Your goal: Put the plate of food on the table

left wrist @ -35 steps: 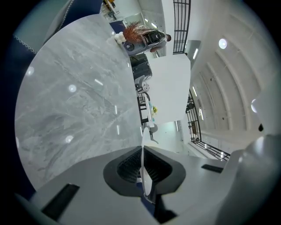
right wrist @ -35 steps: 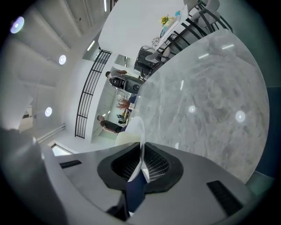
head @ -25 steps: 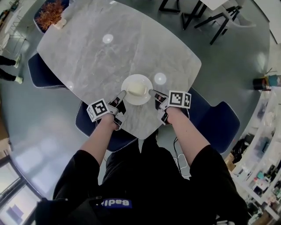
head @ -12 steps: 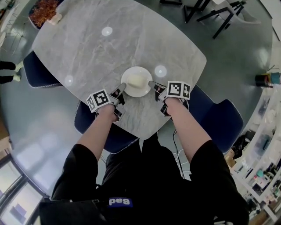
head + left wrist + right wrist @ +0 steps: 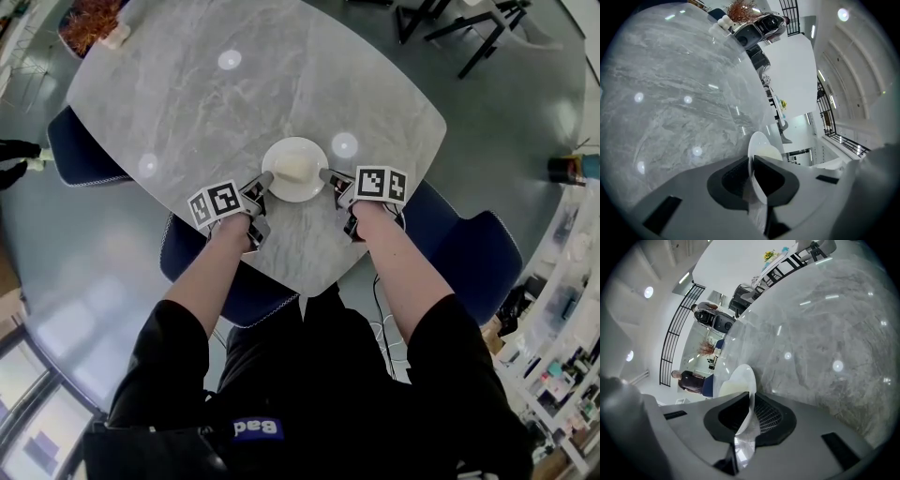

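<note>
White plate (image 5: 313, 189) over the grey marbled desk (image 5: 216, 103), toward the desk's 6 o'clock edge. A pale block of food (image 5: 292, 167) sits on its middle.

Left gripper (image 5: 263, 179) has the rim at the plate's 9 o'clock. Right gripper (image 5: 325, 174) has it at 3 o'clock.

Left gripper view: jaws pinching the thin white rim, plate edge-on between them. Right gripper view: same, jaws pressed onto the rim, food pale beyond.

I cannot tell whether the plate's base touches the desk.

The person's bare forearms reach in from 6 o'clock. A blue chair (image 5: 473, 253) stands at the desk's 4 o'clock. A reddish dried plant (image 5: 89, 21) is on the far corner at 11 o'clock.
</note>
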`<action>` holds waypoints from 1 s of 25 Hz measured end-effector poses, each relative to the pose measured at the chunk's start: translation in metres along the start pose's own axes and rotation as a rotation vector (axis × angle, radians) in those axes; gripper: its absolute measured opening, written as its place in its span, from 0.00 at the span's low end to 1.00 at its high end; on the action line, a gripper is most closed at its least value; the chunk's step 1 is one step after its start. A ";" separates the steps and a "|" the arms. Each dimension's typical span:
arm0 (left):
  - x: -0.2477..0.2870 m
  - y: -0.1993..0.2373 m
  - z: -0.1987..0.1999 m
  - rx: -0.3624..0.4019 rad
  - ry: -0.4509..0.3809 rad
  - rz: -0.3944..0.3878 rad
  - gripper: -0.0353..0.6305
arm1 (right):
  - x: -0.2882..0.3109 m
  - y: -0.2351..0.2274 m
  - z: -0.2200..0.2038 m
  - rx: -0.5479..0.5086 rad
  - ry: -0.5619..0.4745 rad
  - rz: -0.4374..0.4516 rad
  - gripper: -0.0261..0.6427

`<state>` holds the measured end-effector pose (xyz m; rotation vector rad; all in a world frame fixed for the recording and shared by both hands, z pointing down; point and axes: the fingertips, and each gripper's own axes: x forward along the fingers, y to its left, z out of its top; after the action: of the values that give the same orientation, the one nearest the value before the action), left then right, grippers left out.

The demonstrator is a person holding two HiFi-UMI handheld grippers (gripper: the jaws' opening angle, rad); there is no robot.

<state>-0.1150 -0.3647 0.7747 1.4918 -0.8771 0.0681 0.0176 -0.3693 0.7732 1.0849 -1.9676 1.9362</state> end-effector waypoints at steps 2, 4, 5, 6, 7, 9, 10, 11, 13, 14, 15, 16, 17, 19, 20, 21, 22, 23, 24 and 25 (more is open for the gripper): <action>0.000 0.001 -0.001 0.014 0.012 0.014 0.10 | 0.001 -0.002 -0.001 -0.001 0.007 -0.012 0.08; 0.001 0.001 -0.002 0.039 0.028 0.037 0.10 | 0.001 -0.003 -0.002 -0.001 0.011 -0.025 0.08; 0.001 0.001 -0.003 0.056 0.037 0.051 0.10 | 0.001 -0.004 -0.003 -0.001 0.013 -0.034 0.08; 0.001 0.001 -0.003 0.074 0.046 0.065 0.10 | 0.001 -0.004 -0.003 -0.002 0.015 -0.044 0.08; 0.001 0.001 -0.003 0.091 0.056 0.078 0.11 | 0.001 -0.005 -0.004 -0.003 0.016 -0.055 0.08; 0.001 0.001 -0.003 0.122 0.075 0.103 0.11 | 0.001 -0.005 -0.005 -0.012 0.023 -0.083 0.08; 0.001 0.001 -0.003 0.136 0.084 0.115 0.11 | 0.002 -0.004 -0.005 -0.020 0.027 -0.098 0.08; 0.001 0.002 -0.002 0.152 0.092 0.127 0.11 | 0.003 -0.004 -0.004 -0.029 0.031 -0.111 0.08; 0.002 0.002 -0.001 0.186 0.107 0.150 0.12 | 0.004 -0.004 -0.003 -0.048 0.033 -0.131 0.09; 0.002 0.002 0.000 0.205 0.114 0.161 0.12 | 0.004 -0.004 -0.001 -0.060 0.032 -0.139 0.09; 0.002 0.002 0.000 0.224 0.121 0.170 0.12 | 0.005 -0.004 -0.001 -0.072 0.031 -0.145 0.08; 0.002 0.003 0.001 0.242 0.128 0.178 0.12 | 0.005 -0.004 0.000 -0.082 0.031 -0.152 0.08; 0.002 0.003 0.001 0.256 0.135 0.184 0.12 | 0.005 -0.004 0.000 -0.089 0.030 -0.157 0.09; 0.002 0.002 0.000 0.265 0.142 0.190 0.12 | 0.005 -0.004 0.000 -0.092 0.028 -0.163 0.09; 0.002 0.002 0.000 0.261 0.145 0.190 0.12 | 0.004 -0.004 0.001 -0.088 0.030 -0.163 0.09; 0.002 0.001 0.000 0.256 0.150 0.191 0.12 | 0.004 -0.004 0.001 -0.084 0.034 -0.163 0.09; 0.003 0.002 0.000 0.252 0.156 0.192 0.12 | 0.004 -0.004 0.001 -0.080 0.041 -0.161 0.09; 0.003 0.002 0.000 0.252 0.165 0.195 0.12 | 0.004 -0.004 0.001 -0.077 0.048 -0.159 0.09; 0.002 0.003 0.000 0.254 0.175 0.200 0.12 | 0.004 -0.003 0.001 -0.074 0.055 -0.155 0.11; 0.002 0.004 -0.001 0.255 0.184 0.205 0.12 | 0.005 -0.002 0.001 -0.069 0.061 -0.150 0.13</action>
<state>-0.1157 -0.3644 0.7790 1.5970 -0.8921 0.4768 0.0154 -0.3714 0.7777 1.1079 -1.8501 1.7898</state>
